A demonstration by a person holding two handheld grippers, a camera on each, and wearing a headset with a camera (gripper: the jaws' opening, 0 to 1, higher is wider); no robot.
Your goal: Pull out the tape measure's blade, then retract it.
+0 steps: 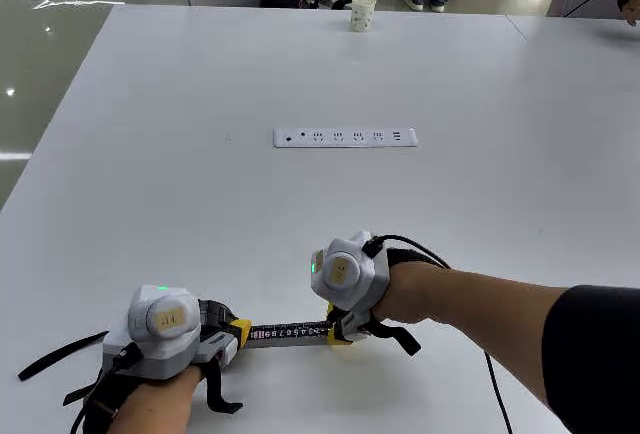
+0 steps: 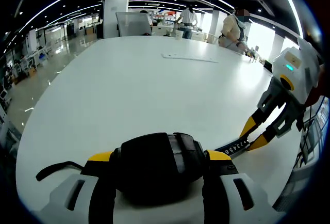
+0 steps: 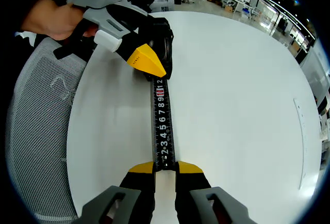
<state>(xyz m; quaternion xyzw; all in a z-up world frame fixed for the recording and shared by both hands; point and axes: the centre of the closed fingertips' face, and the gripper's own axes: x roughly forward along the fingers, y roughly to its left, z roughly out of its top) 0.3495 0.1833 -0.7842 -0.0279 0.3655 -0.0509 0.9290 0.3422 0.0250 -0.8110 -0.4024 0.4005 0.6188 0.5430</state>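
Open tabletop point(image 1: 150, 184) for passing at 9 and 3 o'clock of the power strip point(image 1: 345, 138), flat at mid-table. Paper cup point(image 1: 362, 12) upright at its 12 o'clock near the far edge; tape blade point(image 1: 288, 332) stretched low at 6 o'clock.

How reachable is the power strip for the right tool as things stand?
Probably not yet: the right tool is shut on the blade, drawn from the tape measure in the left tool. Bare table lies before the power strip, so after release the way looks free.
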